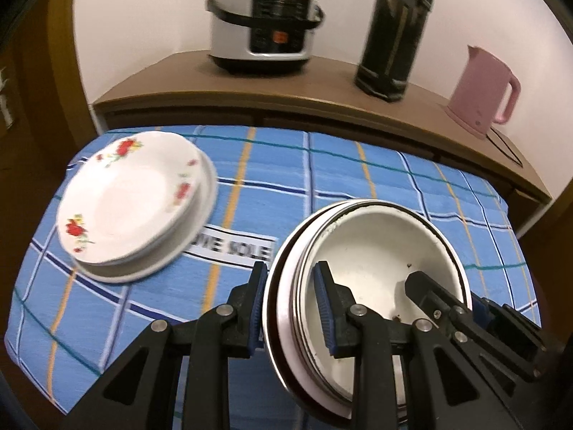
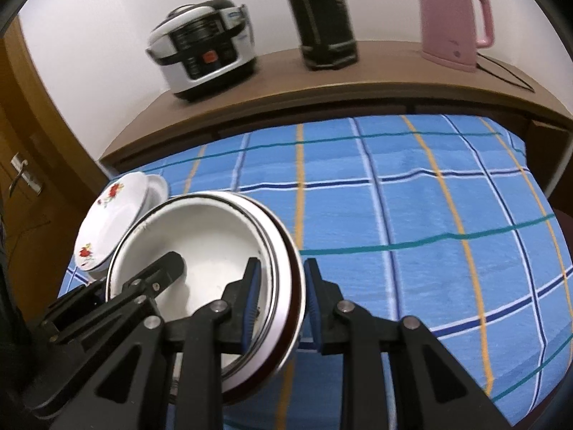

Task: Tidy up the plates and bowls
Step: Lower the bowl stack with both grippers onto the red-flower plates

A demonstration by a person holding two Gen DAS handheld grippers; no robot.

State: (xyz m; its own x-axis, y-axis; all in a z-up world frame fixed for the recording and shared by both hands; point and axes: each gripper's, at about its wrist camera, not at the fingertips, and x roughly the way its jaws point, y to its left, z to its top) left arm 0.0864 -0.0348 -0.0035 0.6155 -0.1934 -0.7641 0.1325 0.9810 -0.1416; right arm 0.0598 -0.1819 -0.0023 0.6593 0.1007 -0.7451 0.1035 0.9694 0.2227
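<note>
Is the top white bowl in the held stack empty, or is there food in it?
Empty. The top bowl shows a bare white inside with only a few small dark specks, seemingly chips or stains. The right gripper's finger reaches into it.

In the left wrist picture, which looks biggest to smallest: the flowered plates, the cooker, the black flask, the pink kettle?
1. Flowered plates, though nearness inflates them.
2. Cooker.
3. Black flask, partly cropped.
4. Pink kettle.

Left wrist view: stack of white floral plates [image 1: 132, 202] mid-left on blue checked tablecloth [image 1: 358, 179]; nested white enamel bowls [image 1: 372, 251] lower centre-right. Behind, wooden shelf [image 1: 286, 86]: silver-black multicooker [image 1: 263, 25], black thermos [image 1: 394, 32], pink kettle [image 1: 481, 91], left to right.
</note>
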